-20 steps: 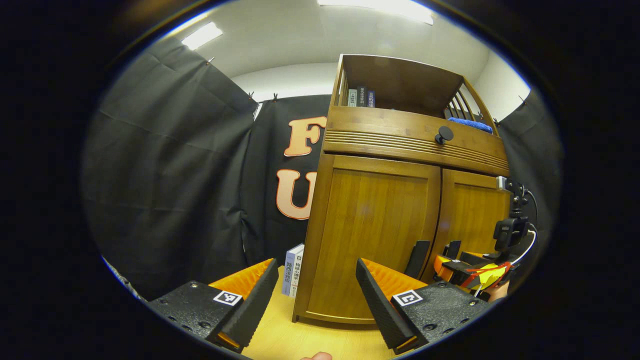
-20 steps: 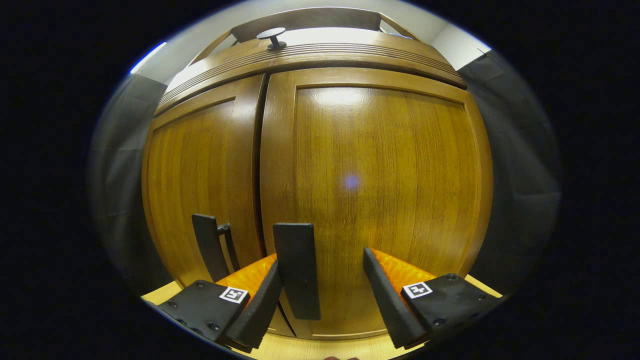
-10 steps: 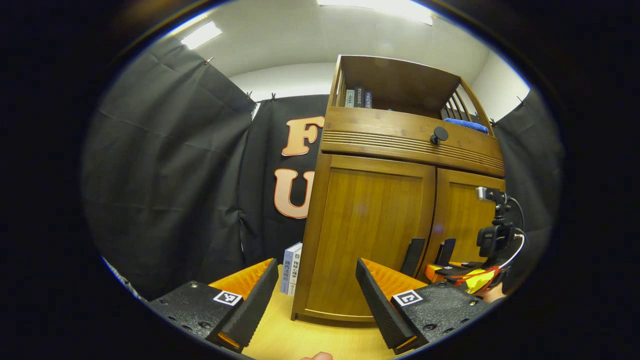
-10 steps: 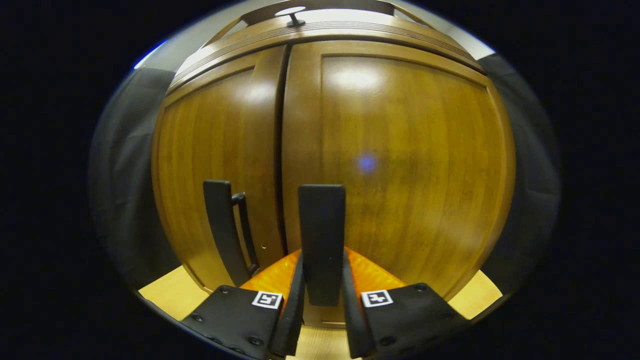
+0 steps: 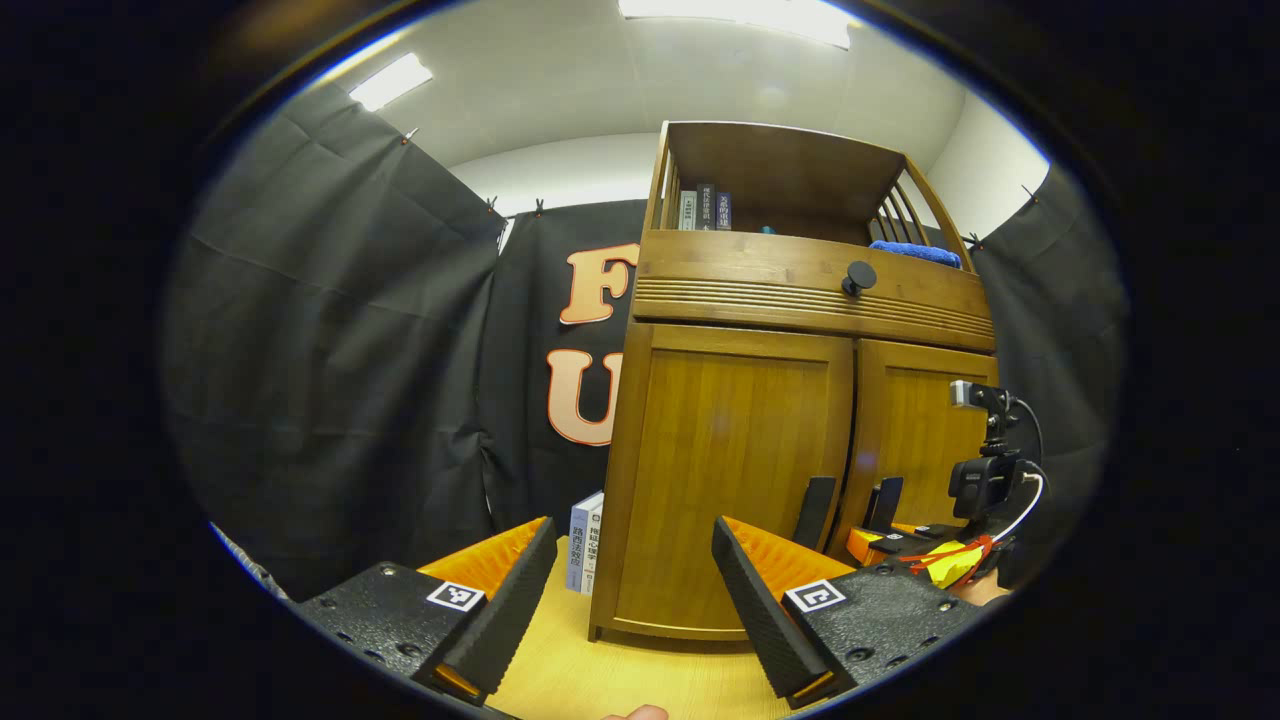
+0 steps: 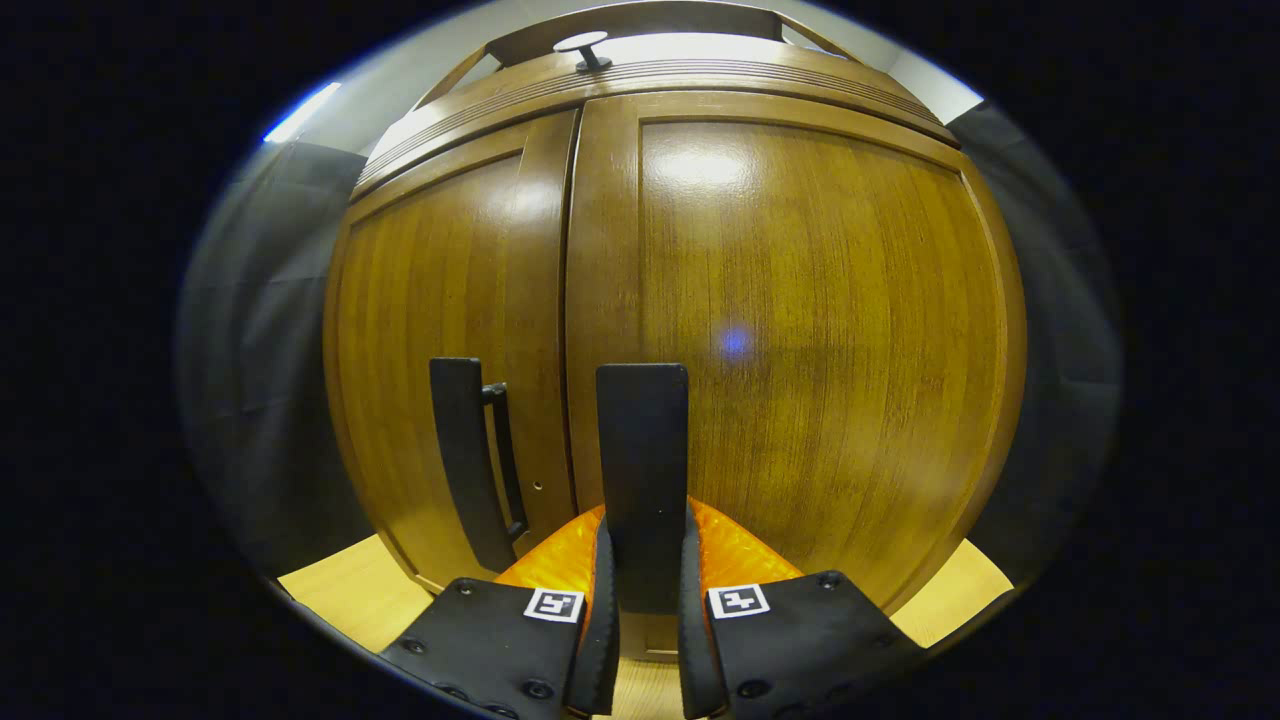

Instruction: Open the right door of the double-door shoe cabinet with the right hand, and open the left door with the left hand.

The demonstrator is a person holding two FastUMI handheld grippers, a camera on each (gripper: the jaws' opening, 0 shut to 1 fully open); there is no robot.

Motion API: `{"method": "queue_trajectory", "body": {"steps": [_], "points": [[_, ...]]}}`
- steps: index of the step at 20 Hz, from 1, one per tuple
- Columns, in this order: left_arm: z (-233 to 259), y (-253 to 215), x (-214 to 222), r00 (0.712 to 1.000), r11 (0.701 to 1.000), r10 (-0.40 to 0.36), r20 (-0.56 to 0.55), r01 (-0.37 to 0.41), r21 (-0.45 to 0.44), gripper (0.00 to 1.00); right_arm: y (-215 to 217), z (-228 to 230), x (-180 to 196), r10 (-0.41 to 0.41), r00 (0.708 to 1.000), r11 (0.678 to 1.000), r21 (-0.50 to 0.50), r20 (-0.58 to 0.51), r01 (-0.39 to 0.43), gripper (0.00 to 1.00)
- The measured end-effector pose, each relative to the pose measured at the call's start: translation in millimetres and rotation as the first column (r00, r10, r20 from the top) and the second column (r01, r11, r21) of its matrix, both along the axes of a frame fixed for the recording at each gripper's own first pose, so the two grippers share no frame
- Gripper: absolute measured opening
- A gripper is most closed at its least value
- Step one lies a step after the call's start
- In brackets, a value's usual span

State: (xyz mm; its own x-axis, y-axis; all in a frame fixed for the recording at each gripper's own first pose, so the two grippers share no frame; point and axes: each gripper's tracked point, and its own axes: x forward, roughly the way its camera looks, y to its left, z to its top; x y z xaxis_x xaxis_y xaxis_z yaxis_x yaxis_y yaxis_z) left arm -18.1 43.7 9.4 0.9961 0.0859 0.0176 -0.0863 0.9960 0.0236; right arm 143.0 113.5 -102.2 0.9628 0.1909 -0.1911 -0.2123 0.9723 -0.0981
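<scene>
Nearby: books point(image 5: 585, 540) beside cabinet point(image 5: 740, 480); doors shut.

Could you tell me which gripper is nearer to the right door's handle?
Right. The right gripper is shut on the right handle; the left gripper hangs open, well back.

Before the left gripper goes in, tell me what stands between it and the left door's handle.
Nothing visible does. The left gripper is open, back from the cabinet, and the left door's handle stands unobstructed. The right gripper is clamped on the right door's handle, beside that path.
</scene>
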Motion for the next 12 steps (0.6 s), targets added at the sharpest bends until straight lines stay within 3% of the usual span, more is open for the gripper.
{"method": "queue_trajectory", "body": {"steps": [5,9,10,12], "points": [[-3,-5,-2,1.0,1.0,-0.02,-0.011,0.02,-0.013,0.95,-10,1,-40,0.084,0.996,0.996,0.015,-0.042,-0.083,0.32],[-8,-14,2,0.999,1.0,-0.029,-0.019,0.028,-0.007,0.92,-25,5,-78,0.133,0.989,0.991,0.003,-0.064,-0.133,0.32],[-8,-16,3,0.999,0.999,-0.033,-0.021,0.033,-0.006,0.92,-30,7,-89,0.152,0.986,0.988,0.015,-0.072,-0.151,0.28],[-11,-22,8,0.999,0.999,-0.047,-0.024,0.047,0.0,0.92,-40,5,-103,0.174,0.982,0.985,0.027,-0.079,-0.172,0.36]]}}
